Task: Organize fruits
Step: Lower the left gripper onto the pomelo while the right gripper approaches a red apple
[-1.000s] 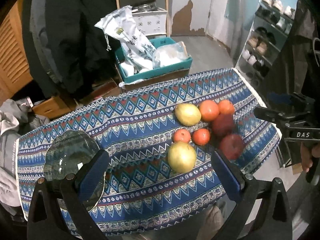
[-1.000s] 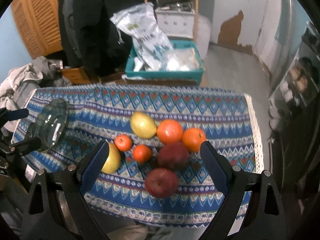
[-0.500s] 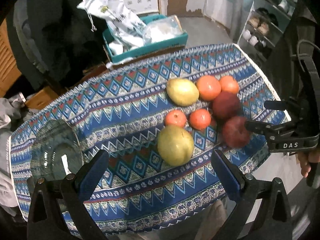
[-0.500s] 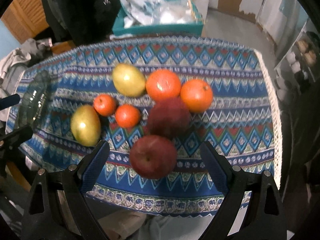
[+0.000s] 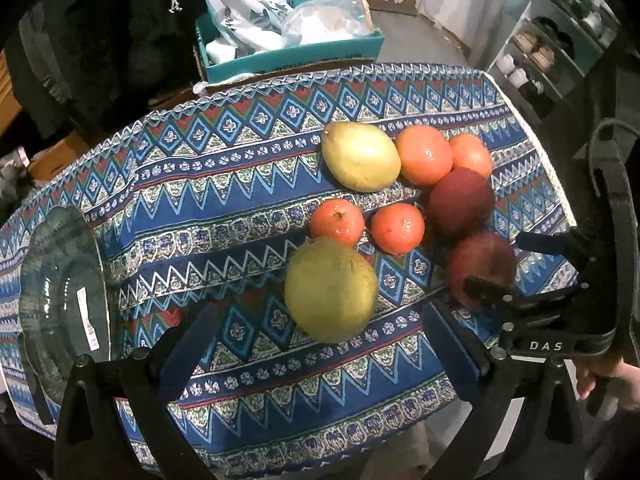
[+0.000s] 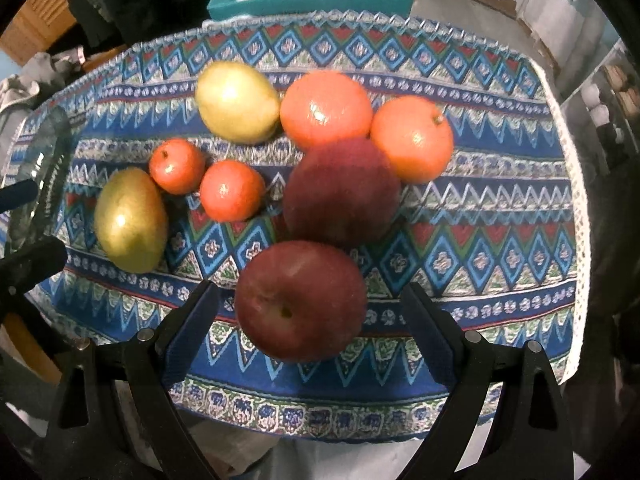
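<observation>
While poised above the patterned tablecloth (image 5: pixel 248 196), left gripper (image 5: pixel 316 344) seen spread wide and empty in the left wrist view, framing the near green pear (image 5: pixel 331 289) without touching it. Beyond: two small tangerines (image 5: pixel 337 222) side by side, a second yellow pear (image 5: pixel 360 157), two oranges (image 5: pixel 424 155) and two dark red apples (image 5: pixel 462 200), all bunched together right of centre. Glass bowl (image 5: pixel 64 292) at the far left edge of the cloth, well apart from the fruit and holding none. Right gripper (image 5: pixel 516 268) visible at the right edge, straddling the nearer apple, a hand (image 5: pixel 604 376) on its handle. From the right wrist view: right gripper (image 6: pixel 312 336) likewise splayed open and holding nothing, its blue pads on either side of the near red apple (image 6: pixel 300 300) but not yet in contact. Second apple (image 6: pixel 342 192) just behind, touching or nearly touching the first. Likely trouble: round fruit rolling off the near table edge if nudged by a pad before the squeeze; neighbouring fruit knocked loose by a wide approach; both grippers crowding the same cluster and colliding; a slick apple slipping from the pads on the long carry to the bowl.
</observation>
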{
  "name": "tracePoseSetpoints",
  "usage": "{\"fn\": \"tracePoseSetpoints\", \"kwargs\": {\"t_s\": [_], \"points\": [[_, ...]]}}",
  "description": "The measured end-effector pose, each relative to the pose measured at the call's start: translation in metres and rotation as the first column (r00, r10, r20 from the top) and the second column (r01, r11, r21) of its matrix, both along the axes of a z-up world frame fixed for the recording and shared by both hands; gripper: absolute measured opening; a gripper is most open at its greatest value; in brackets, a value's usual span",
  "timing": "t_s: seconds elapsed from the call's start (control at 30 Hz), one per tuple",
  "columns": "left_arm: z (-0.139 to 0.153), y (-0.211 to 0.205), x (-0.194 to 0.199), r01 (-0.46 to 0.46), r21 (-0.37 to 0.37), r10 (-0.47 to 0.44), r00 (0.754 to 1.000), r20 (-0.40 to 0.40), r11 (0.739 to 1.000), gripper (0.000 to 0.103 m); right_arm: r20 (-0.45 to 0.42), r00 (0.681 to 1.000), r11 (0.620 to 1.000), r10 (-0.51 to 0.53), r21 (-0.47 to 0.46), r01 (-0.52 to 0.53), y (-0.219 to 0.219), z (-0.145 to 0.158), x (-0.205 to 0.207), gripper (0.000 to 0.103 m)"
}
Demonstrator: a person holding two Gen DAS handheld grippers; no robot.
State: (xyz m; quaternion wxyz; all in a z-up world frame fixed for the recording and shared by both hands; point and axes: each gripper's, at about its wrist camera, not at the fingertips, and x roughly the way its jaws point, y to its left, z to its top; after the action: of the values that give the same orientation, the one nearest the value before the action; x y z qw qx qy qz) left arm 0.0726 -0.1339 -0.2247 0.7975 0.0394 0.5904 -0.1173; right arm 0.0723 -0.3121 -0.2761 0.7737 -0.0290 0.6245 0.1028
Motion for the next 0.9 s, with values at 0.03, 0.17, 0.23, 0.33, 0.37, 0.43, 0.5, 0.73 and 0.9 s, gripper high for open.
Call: {"fn": "tracePoseSetpoints", "kwargs": {"t_s": [0.03, 0.17, 0.23, 0.33, 0.37, 0.43, 0.5, 0.73, 0.9], "points": [[-0.003, -0.001, 0.001, 0.002, 0.005, -0.002, 1.000, -0.002, 1.000, 0.103, -0.007, 1.000, 1.000, 0.002, -0.009, -0.002, 0.001, -0.004, 0.000, 0.091], [-0.016, -0.002, 0.004, 0.004, 0.008, -0.004, 1.000, -0.030, 1.000, 0.103, -0.019, 1.000, 1.000, 0.006, -0.025, -0.007, 0.003, -0.021, 0.001, 0.091], [-0.022, -0.001, 0.006, 0.001, -0.001, -0.001, 0.999, -0.046, 1.000, 0.103, -0.016, 1.000, 1.000, 0.011, -0.026, -0.011, 0.003, -0.024, 0.002, 0.091], [-0.030, 0.000, 0.010, -0.011, -0.023, 0.009, 0.997, -0.071, 1.000, 0.103, -0.021, 1.000, 0.999, 0.022, -0.036, -0.022, 0.003, -0.028, 0.003, 0.091], [-0.033, 0.000, 0.012, -0.015, -0.034, 0.012, 0.997, -0.081, 0.999, 0.103, -0.024, 0.999, 0.999, 0.025, -0.035, -0.026, 0.005, -0.031, 0.004, 0.090], [-0.037, -0.001, 0.014, -0.025, -0.042, 0.020, 0.995, -0.100, 0.999, 0.103, -0.033, 0.999, 0.999, 0.029, -0.024, -0.030, 0.010, -0.037, 0.005, 0.084], [-0.041, -0.002, 0.016, -0.031, -0.061, 0.023, 0.992, -0.122, 0.998, 0.103, -0.033, 0.999, 0.999, 0.034, 0.003, -0.034, 0.009, -0.038, 0.005, 0.078], [-0.057, -0.012, 0.023, -0.027, -0.059, 0.018, 0.989, -0.148, 0.998, 0.098, -0.004, 0.999, 0.999, 0.043, 0.013, -0.043, 0.017, -0.045, 0.000, 0.077], [-0.069, -0.018, 0.027, -0.025, -0.044, 0.017, 0.984, -0.175, 0.999, 0.077, 0.007, 0.999, 0.999, 0.039, 0.009, -0.039, 0.002, -0.036, 0.001, 0.077]]}}
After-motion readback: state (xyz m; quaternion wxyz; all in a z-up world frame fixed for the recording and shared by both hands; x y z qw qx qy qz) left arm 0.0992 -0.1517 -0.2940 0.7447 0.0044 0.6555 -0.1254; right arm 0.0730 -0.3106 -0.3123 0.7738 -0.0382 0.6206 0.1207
